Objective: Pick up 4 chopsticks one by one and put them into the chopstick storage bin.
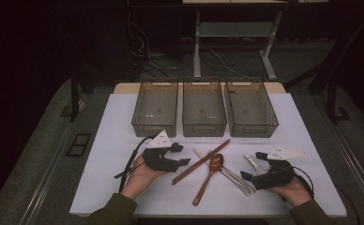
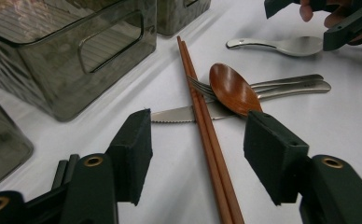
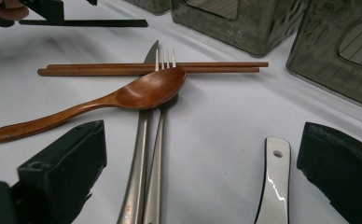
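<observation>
The left gripper (image 2: pixel 195 154) straddles the chopsticks (image 2: pixel 207 135), jaws apart, not yet pinching; the right gripper (image 3: pixel 202 172) hangs released. Its jaws flank a metal spoon (image 3: pixel 273 186).

Reddish-brown chopsticks (image 2: pixel 207 130), silver fork (image 3: pixel 156 154)

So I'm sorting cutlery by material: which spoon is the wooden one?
The brown wooden spoon, its bowl lying on the fork and knife beside the chopsticks. The other, by the right gripper, is shiny metal.
</observation>
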Demonstrator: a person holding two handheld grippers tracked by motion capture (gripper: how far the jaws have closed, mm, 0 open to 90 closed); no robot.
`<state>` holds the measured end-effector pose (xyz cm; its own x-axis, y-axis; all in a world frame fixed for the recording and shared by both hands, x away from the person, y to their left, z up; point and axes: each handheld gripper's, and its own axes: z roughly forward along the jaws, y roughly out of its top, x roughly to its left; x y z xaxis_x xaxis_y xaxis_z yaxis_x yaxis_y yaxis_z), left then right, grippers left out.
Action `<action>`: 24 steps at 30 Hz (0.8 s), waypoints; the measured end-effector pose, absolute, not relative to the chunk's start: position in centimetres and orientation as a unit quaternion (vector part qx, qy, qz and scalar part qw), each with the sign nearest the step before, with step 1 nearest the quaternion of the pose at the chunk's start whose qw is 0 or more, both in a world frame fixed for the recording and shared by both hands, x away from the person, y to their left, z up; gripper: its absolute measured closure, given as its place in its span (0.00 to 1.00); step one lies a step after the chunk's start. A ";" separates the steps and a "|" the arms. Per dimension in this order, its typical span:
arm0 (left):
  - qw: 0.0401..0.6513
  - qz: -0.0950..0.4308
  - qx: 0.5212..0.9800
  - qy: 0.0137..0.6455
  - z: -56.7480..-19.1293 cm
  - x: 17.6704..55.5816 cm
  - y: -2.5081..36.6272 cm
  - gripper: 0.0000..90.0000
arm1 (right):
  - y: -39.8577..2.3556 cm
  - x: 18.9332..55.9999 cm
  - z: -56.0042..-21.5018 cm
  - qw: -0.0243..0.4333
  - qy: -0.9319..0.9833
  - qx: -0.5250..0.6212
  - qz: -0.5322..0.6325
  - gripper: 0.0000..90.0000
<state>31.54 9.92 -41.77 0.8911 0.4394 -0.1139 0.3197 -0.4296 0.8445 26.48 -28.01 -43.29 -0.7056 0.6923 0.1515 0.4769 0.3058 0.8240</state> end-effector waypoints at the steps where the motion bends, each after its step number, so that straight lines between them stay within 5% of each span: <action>1: 0.482 0.062 0.845 0.225 -41.8 31.6 9.7 0.49 | -28.0 26.5 -43.3 0.117 0.800 0.366 0.462 0.01; 13: 0.461 0.040 0.854 0.239 -42.9 31.9 8.1 0.75 | -28.0 26.6 -43.3 0.116 0.799 0.366 0.463 0.01; 24: 0.435 0.021 0.866 0.244 -44.0 32.0 7.6 0.83 | -28.0 26.6 -43.3 0.116 0.800 0.365 0.462 0.01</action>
